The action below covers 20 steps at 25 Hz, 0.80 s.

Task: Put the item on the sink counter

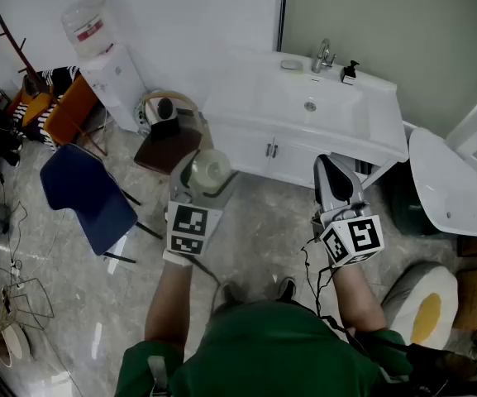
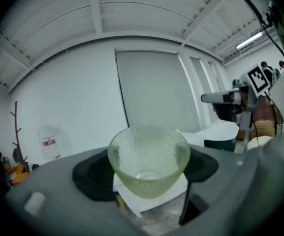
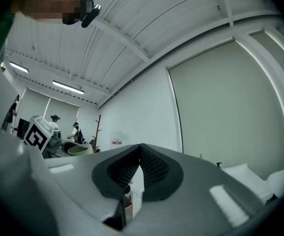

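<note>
Left gripper [image 2: 149, 170] stands spread wide, its dark rubber pads [image 2: 90, 175] pressed against opposite sides of a glass bowl [image 2: 149, 151]. The bowl is pale green, translucent, with a pebbled wall that tapers to a small smooth base, and its mouth faces the camera. In the head view it hangs in the air over the grey marbled floor [image 1: 255, 230], just short of the cabinet doors [image 1: 259, 149] under the sink counter [image 1: 379, 118].

Right gripper [image 3: 140, 154] is pressed together with nothing in it, its ribbed black pads [image 3: 155, 169] meeting at the tips. It is held near the counter's right end.

The counter is glossy white with a rectangular basin [image 1: 300, 98], a chrome tap [image 1: 322, 56] and a dark-topped soap pump [image 1: 350, 73]. A white oval toilet lid [image 1: 449, 180] lies to its right and a blue chair [image 1: 89, 193] stands well to its left.
</note>
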### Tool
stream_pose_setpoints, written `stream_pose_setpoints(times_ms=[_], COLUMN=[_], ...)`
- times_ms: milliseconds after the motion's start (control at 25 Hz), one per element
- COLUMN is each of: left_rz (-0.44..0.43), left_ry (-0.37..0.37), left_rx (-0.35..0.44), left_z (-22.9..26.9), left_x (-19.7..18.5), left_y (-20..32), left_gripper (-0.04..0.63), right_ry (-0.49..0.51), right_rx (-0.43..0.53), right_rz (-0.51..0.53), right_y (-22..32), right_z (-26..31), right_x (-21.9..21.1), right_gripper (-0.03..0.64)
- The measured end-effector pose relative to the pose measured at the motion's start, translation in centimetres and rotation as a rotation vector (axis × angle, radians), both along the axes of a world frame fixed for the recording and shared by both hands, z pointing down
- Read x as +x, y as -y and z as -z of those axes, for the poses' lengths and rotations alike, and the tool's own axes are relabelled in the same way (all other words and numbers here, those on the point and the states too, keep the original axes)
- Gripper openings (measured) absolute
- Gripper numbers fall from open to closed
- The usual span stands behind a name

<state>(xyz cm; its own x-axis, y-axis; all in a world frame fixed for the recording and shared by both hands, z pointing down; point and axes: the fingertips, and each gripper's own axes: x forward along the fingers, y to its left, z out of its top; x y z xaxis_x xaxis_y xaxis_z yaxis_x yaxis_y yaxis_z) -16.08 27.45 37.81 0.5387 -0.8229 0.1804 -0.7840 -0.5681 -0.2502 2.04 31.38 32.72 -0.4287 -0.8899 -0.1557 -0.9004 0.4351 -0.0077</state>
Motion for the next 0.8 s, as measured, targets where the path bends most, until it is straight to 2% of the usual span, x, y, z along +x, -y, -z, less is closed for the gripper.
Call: stream_pose_setpoints(times_ms=[440, 800], left_rz=[0.013, 0.070], left_ry=[0.003, -0.020], left_rx=[-0.009, -0.017], left_z=[-0.3, -0.3], left_x=[0.9, 7.2], left_y=[0.8, 0.8], left_gripper=[0.387, 0.387], right_ry=[0.003, 0.002], right_rx=[-0.003, 0.018], right_rz=[0.007, 0.053], right_y=[0.7, 0.7], right_z=[-0.2, -0.2], right_x=[1.2, 7.3], right_gripper=[-0.003, -0.003])
